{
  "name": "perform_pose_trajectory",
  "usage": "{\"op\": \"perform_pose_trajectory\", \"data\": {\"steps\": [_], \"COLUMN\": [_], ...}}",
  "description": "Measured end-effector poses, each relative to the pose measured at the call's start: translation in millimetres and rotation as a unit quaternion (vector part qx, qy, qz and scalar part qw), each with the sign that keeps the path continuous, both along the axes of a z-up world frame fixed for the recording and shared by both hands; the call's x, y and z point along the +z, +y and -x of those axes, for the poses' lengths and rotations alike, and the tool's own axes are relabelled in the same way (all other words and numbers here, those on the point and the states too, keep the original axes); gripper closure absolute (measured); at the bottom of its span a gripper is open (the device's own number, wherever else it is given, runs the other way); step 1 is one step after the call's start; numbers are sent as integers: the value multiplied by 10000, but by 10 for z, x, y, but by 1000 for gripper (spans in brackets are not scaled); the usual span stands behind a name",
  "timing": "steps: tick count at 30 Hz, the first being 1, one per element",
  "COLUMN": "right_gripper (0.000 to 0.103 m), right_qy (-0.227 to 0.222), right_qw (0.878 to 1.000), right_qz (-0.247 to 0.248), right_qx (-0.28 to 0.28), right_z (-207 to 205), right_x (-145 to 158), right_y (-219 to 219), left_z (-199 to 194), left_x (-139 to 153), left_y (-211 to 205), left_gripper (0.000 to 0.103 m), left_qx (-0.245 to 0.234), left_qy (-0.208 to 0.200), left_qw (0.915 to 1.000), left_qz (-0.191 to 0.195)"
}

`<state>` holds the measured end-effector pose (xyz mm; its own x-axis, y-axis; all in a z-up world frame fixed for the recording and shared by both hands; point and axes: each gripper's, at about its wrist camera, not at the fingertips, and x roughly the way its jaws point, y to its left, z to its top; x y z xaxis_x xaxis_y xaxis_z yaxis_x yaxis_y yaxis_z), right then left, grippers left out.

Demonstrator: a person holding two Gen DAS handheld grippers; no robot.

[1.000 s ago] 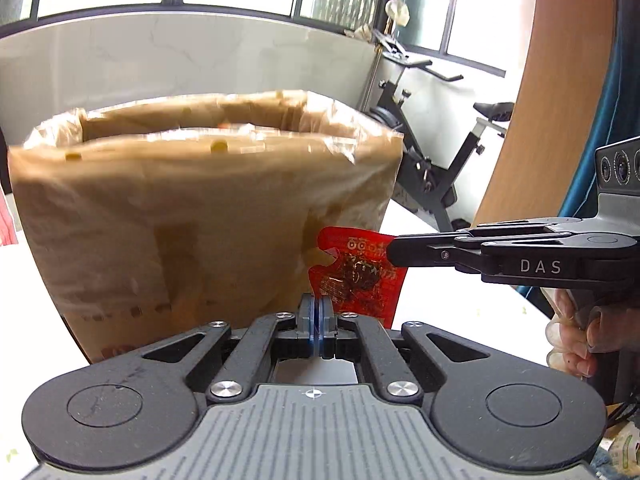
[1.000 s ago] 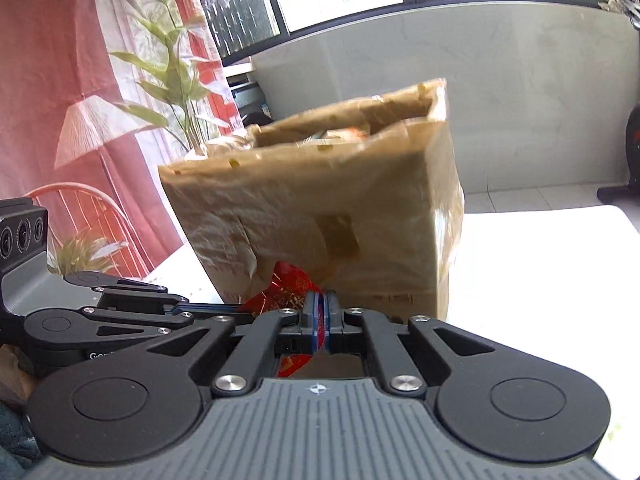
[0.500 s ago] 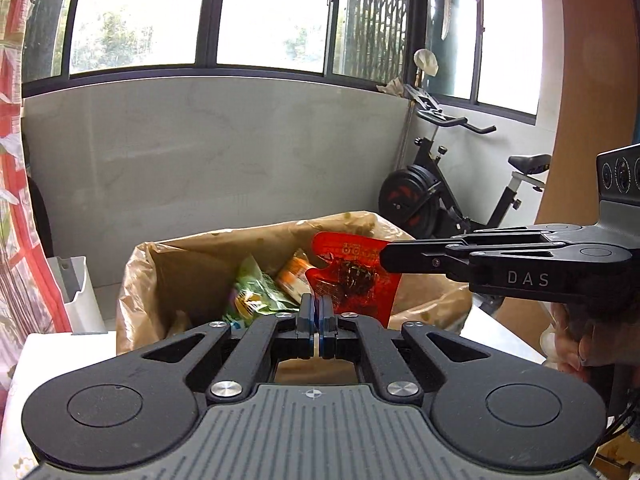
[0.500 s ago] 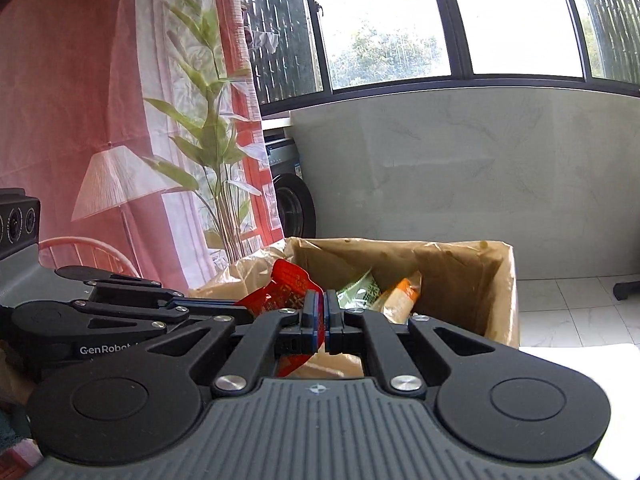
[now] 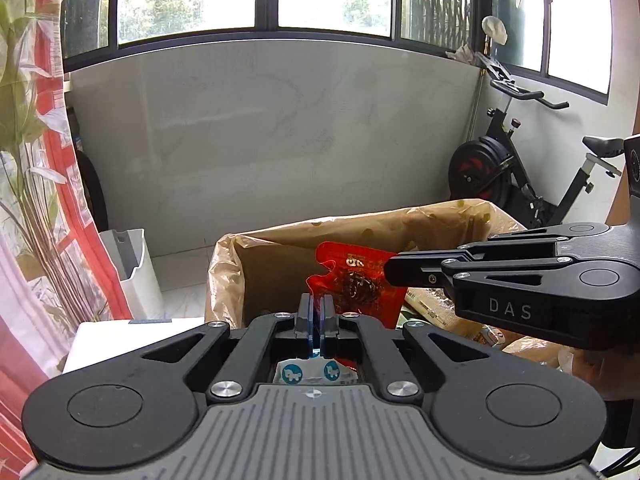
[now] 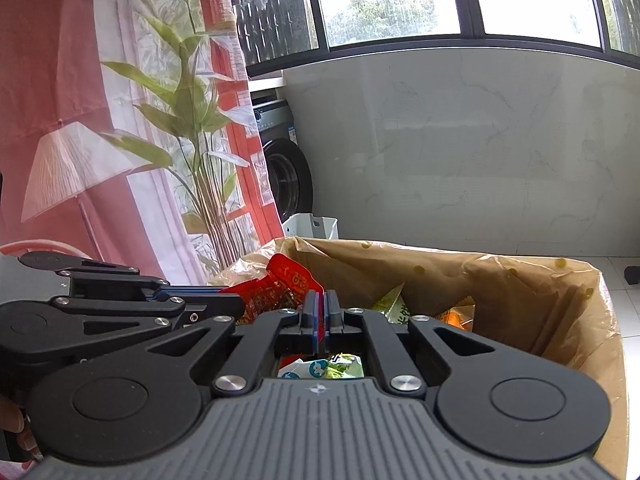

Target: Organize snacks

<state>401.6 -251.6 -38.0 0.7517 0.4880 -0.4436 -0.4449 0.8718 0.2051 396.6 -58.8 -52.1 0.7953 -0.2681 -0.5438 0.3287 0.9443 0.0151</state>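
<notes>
Above the lined box (image 5: 280, 240), both grippers (left (image 5: 316, 307), right (image 6: 320, 307)) pinch the red snack packet (image 5: 356, 280), jaws closed.

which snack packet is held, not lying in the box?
The red packet: both the left gripper and right gripper pinch it above the box. The green packet and orange one lie inside.

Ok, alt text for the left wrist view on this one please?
Both grippers pinch a red snack packet above an open brown bag of snacks: the left gripper at its lower edge, the right gripper from the right, jaws shut. Behind are a grey wall, windows and an exercise bike.
</notes>
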Motion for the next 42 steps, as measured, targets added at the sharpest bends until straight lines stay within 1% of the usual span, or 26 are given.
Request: {"op": "perform_pose_trajectory", "data": {"steps": [1,3,4,5,6,7,9,11,12,14,16,18,19,20,21,23,26,30,33,37,39,42], "right_gripper": [100,95,93,92,91,89,84,83,80,76,66,49,44,36,27,16,9,0,0,0,0,0], "right_qy": [33,143,179,127,56,11,-24,-85,-118,-190,-233,-297,-343,-382,-425,-488,-599,-747,-726,-680,-660,-617], "right_qw": [10000,9997,9994,9992,9990,9988,9986,9983,9981,9975,9972,9967,9960,9958,9957,9957,9945,9899,9864,9835,9831,9840], "right_qz": [25,113,235,324,381,409,368,358,365,371,350,362,392,384,348,238,103,82,39,16,-89,-254], "right_qx": [-23,-131,-178,-205,-243,-285,-376,-462,-488,-568,-617,-667,-722,-743,-745,-751,-851,-1205,-1471,-1678,-1705,-1652], "right_z": [-8,-15,-4,18,41,58,88,110,126,175,235,312,364,406,454,573,766,1016,1173,1367,1473,1619], "right_x": [-17,-45,-47,-38,-25,-10,34,99,126,190,249,306,342,364,394,453,532,635,702,749,748,729], "right_y": [2,2,9,15,9,-5,-63,-105,-128,-178,-233,-281,-303,-327,-356,-423,-515,-585,-631,-655,-672,-698], "left_z": [-8,11,1,-9,-18,-3,31,69,96,156,228,321,394,454,526,636,795,975,1129,1360,1459,1591], "left_x": [-11,-16,-20,-25,-8,5,47,100,130,204,276,366,424,468,520,601,748,896,993,1048,1070,1105], "left_y": [-5,-15,-19,-21,-13,-14,-14,-20,-25,-37,-39,-41,-40,-39,-40,-38,-38,-33,-38,-91,-74,-17], "left_gripper": [97,93,88,82,79,72,63,55,53,45,42,39,35,29,26,15,12,10,8,6,6,6], "left_qx": [9,35,49,68,90,103,123,149,166,208,280,345,385,418,468,582,851,1048,1315,1674,1692,1626], "left_qy": [12,14,24,21,6,-17,-74,-151,-193,-306,-422,-530,-622,-701,-799,-941,-1069,-1125,-1264,-1507,-1515,-1413], "left_qw": [10000,10000,9999,9999,9998,9998,9997,9994,9992,9986,9979,9971,9964,9958,9949,9931,9902,9880,9830,9730,9729,9765], "left_qz": [-39,-88,-115,-150,-177,-195,-218,-264,-293,-366,-406,-424,-417,-407,-403,-388,-296,-162,-204,-499,-426,-81]}}
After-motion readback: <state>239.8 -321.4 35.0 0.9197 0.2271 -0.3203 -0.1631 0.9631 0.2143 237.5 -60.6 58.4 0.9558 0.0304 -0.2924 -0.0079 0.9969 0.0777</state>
